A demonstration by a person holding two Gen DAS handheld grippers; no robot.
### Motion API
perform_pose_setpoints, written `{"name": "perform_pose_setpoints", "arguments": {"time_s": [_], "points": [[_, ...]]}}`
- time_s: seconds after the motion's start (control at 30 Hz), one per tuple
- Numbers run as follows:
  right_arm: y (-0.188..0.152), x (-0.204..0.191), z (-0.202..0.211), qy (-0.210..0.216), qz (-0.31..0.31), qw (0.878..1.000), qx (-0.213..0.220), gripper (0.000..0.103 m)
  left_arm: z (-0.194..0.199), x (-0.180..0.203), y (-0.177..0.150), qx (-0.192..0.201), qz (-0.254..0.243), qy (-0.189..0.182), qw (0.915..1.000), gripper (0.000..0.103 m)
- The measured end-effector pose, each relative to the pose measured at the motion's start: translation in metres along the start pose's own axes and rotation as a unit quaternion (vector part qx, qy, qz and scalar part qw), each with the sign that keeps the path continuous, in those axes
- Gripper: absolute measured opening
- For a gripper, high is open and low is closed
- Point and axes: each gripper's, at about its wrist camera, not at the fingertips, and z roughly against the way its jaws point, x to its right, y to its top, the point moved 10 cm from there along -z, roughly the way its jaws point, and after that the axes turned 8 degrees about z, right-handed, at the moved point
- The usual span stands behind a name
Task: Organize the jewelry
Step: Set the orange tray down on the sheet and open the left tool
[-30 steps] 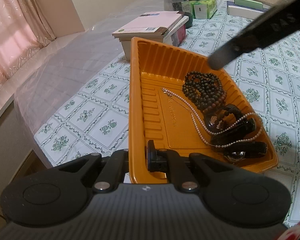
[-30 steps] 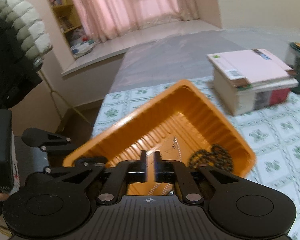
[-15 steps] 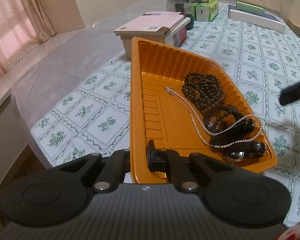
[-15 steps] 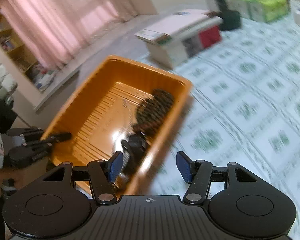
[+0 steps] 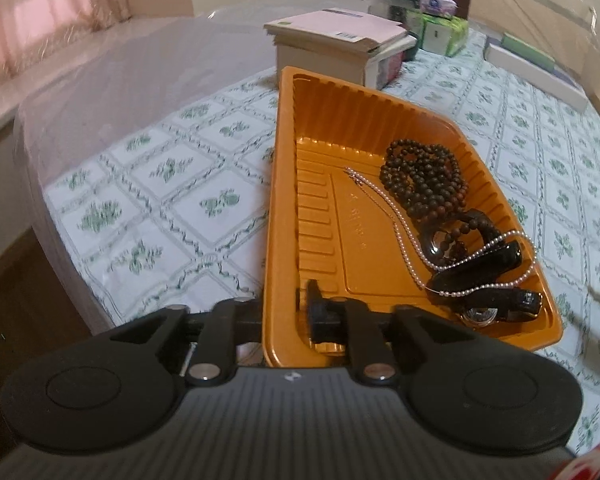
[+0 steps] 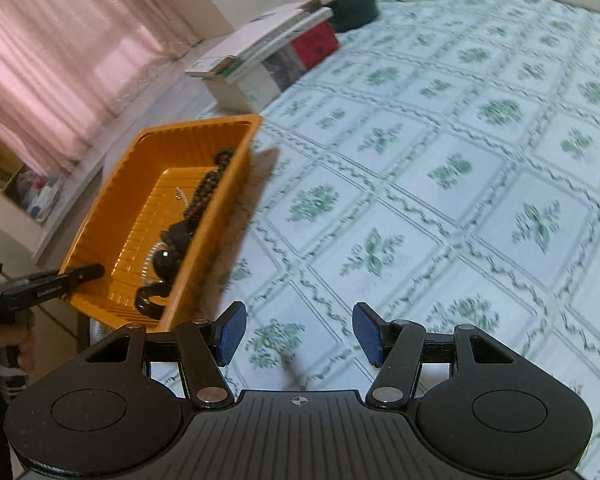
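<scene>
An orange plastic tray sits on the flowered tablecloth near the table's corner. It holds a dark wooden bead necklace, a thin pearl necklace and black watch bands, all piled at its right end. My left gripper straddles the tray's near wall, one finger outside and one inside. Its jaws are opening and a small gap shows beside the wall. My right gripper hangs open over bare tablecloth to the right of the tray, with nothing between its blue pads.
A stack of flat boxes stands just behind the tray. Green tissue packs and a dark jar stand farther back. The table's edge drops off left of the tray. A hand holds the left gripper's handle.
My right gripper swung off the tray to the cloth on its right and opened wide. The left jaws, clamped on the tray wall before, have parted a little.
</scene>
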Motion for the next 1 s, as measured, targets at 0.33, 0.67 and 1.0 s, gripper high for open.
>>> {"name": "perform_pose_setpoints", "arguments": {"time_s": [0.33, 0.67, 1.0], "points": [[-0.005, -0.006, 0.012, -0.001, -0.007, 1.0, 0.015, 0.059, 0.015, -0.027, -0.003, 0.027, 0.08, -0.003, 0.9964, 0.04], [-0.019, -0.01, 0.037, -0.013, -0.01, 0.999, 0.04, 0.071, 0.08, 0.005, -0.003, 0.112, 0.102, -0.016, 0.9883, 0.09], [-0.031, -0.012, 0.08, -0.063, 0.019, 0.995, 0.079, 0.075, 0.102, 0.063, -0.044, 0.109, 0.093, -0.041, 0.9888, 0.102]]}}
